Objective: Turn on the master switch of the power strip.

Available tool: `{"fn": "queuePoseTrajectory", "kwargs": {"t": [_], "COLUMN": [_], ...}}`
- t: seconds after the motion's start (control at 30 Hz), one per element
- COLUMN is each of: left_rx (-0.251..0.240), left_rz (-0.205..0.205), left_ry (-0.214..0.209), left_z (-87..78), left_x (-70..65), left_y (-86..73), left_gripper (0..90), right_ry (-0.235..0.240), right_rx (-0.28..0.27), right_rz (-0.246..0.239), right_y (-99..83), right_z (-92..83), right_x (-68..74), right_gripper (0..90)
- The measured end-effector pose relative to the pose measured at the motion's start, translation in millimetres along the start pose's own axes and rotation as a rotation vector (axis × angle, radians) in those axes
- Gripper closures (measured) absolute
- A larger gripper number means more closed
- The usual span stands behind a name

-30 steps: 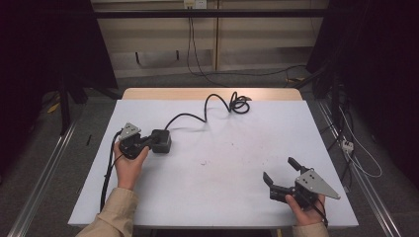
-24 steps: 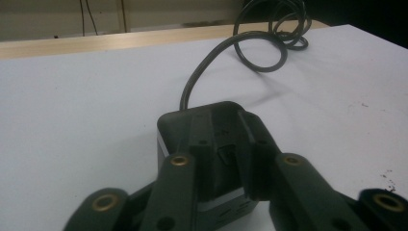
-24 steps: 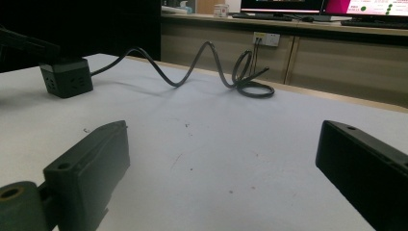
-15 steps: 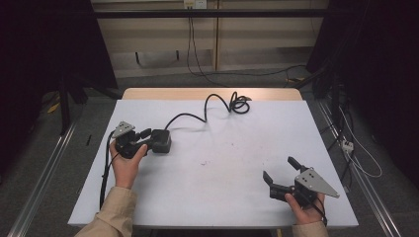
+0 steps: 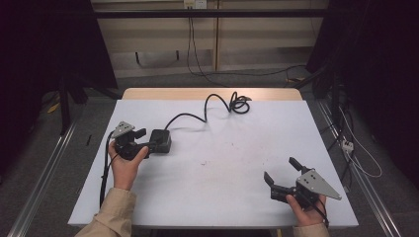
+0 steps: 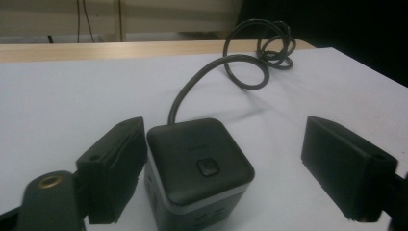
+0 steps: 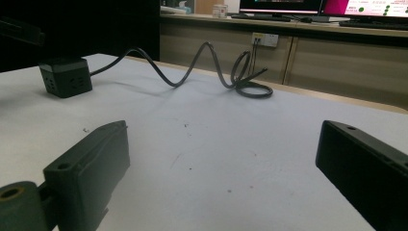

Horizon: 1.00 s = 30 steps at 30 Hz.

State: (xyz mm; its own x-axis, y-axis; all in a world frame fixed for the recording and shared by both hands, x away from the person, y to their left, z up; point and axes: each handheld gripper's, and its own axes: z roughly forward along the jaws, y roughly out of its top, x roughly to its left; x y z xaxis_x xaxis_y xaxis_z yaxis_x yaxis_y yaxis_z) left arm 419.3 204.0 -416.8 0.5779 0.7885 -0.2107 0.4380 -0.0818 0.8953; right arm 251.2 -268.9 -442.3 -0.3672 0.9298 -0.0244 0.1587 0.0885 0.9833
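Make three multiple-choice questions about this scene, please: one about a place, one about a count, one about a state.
1. Where does the black power cube stand?
A. on the table's far right corner
B. between the left gripper's jaws
C. on the floor

2. How many buttons show on the cube's top?
A. one
B. three
C. five

3. How is the right gripper?
A. shut on the cord
B. shut with nothing in it
C. open, nothing between its jaws

Answers: 1 B, the jaws stand on either side of it, with a clear gap at the right one. 2 A, a single button sits near the front edge. 3 C, bare white table shows between the wide jaws; the cord lies far off.
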Motion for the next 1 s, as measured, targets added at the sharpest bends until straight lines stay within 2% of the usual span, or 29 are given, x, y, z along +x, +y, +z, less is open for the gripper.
{"fn": "queuePoseTrajectory", "kwargs": {"t": [0.13, 0.2, 0.23, 0.43, 0.57, 0.63, 0.87, 1.0], "left_rx": [-0.01, 0.002, 0.002, 0.007, 0.002, 0.014, 0.005, -0.001], "left_rz": [0.017, 0.033, 0.025, 0.035, 0.039, 0.051, 0.077, 0.072], "left_ry": [-0.032, -0.047, -0.058, -0.107, -0.118, -0.118, -0.142, -0.157], "left_z": [-2.3, -4.8, -6.2, -16.4, -21.0, -23.0, -34.0, -40.1], "left_x": [-5.9, -8.0, -8.6, -6.8, -5.9, -5.9, -7.0, -5.7], "left_y": [0.7, 0.3, -0.2, -3.5, -7.1, -8.4, -12.5, -17.4], "left_gripper": [11.6, 9.9, 9.2, 5.9, 5.2, 5.2, 5.2, 5.1], "right_ry": [0.008, 0.004, 0.004, 0.01, 0.004, 0.003, 0.006, 0.014], "right_rx": [0.004, -0.002, -0.006, -0.001, 0.0, -0.001, -0.003, 0.001], "right_rz": [-0.003, 0.004, 0.004, -0.001, -0.001, -0.001, -0.005, -0.007], "right_y": [-0.7, 0.1, 0.7, 0.7, 0.5, 0.7, 1.6, 1.0], "right_z": [0.7, 1.2, 1.5, 1.5, 0.3, 0.4, 1.7, 3.8], "right_x": [-0.8, -1.6, -1.7, 0.3, 0.2, 0.2, 1.6, 2.2], "right_gripper": [4.1, 4.1, 4.1, 4.1, 4.1, 4.1, 4.1, 4.1]}}
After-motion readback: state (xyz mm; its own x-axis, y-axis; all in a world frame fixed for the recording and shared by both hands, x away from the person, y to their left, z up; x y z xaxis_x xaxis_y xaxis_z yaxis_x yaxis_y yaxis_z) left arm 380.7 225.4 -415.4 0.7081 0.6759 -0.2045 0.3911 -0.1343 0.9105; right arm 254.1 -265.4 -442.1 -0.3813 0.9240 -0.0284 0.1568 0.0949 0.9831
